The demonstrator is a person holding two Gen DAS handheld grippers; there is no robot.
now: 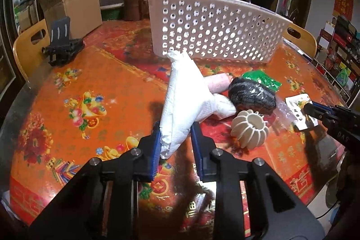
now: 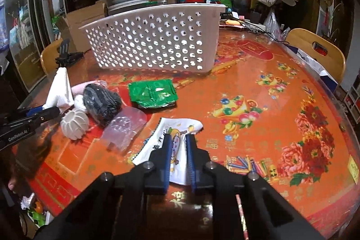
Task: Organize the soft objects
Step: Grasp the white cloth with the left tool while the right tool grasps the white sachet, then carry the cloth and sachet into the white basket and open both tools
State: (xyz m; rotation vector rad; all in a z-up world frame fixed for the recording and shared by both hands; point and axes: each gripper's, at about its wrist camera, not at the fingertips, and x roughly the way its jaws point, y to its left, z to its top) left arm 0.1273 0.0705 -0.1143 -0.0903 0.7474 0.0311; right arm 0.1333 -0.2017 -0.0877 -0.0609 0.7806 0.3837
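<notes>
My left gripper (image 1: 176,131) is shut on a white paper towel (image 1: 184,91), whose free end reaches toward the white perforated basket (image 1: 213,26). My right gripper (image 2: 177,143) is shut on a white printed cloth (image 2: 177,127) lying on the table. Between them lie a dark knitted hat (image 1: 252,93), a pink roll (image 1: 219,82), a green foil packet (image 2: 153,92), a cream ribbed ball (image 2: 75,124) and a clear plastic bag (image 2: 124,126). The basket also shows in the right wrist view (image 2: 155,42). The left gripper's fingers (image 2: 42,114) show at the left of that view.
The table has a red and orange flowered cover (image 2: 258,91). A black phone stand (image 1: 61,46) sits at the far left. Wooden chairs (image 2: 315,48) stand around the table. Cardboard boxes (image 1: 74,3) and drawers stand behind.
</notes>
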